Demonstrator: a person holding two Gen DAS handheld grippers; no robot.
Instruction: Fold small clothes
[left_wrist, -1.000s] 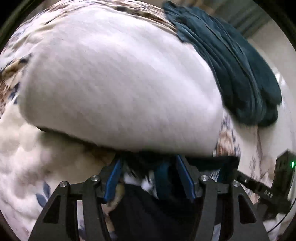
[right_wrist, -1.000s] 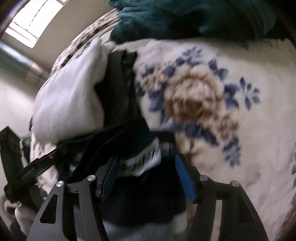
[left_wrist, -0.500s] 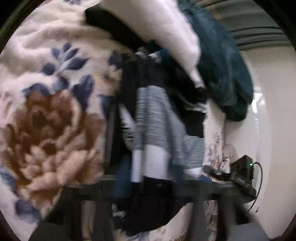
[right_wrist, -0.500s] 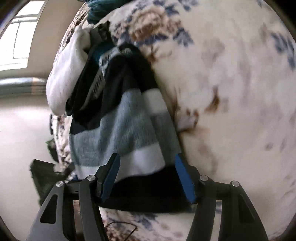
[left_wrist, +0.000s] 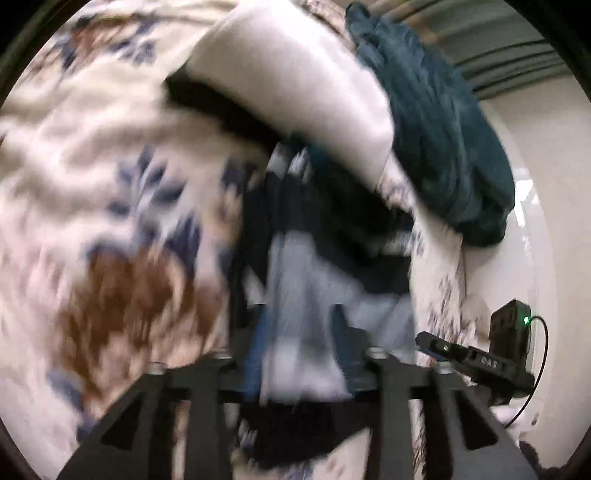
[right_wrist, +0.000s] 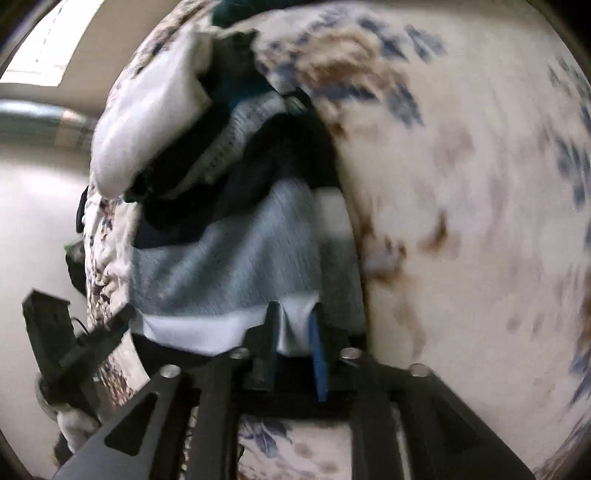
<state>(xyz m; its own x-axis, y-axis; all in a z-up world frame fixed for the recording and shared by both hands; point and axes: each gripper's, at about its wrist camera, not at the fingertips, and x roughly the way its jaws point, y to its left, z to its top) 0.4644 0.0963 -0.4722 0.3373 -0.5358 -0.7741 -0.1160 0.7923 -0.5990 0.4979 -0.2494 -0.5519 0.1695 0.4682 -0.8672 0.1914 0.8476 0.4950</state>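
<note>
both grippers, left (left_wrist: 299, 354) & right (right_wrist: 293, 343), pinch the striped garment's (right_wrist: 236, 266) white hem over the floral bed (right_wrist: 461, 184); keep hem taut, level w/ both before laying flat.

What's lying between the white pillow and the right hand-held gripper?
The striped garment: dark, grey and white bands run from under the white pillow down to the right hand-held gripper, which pinches its white band. The right wrist view shows this.
</note>
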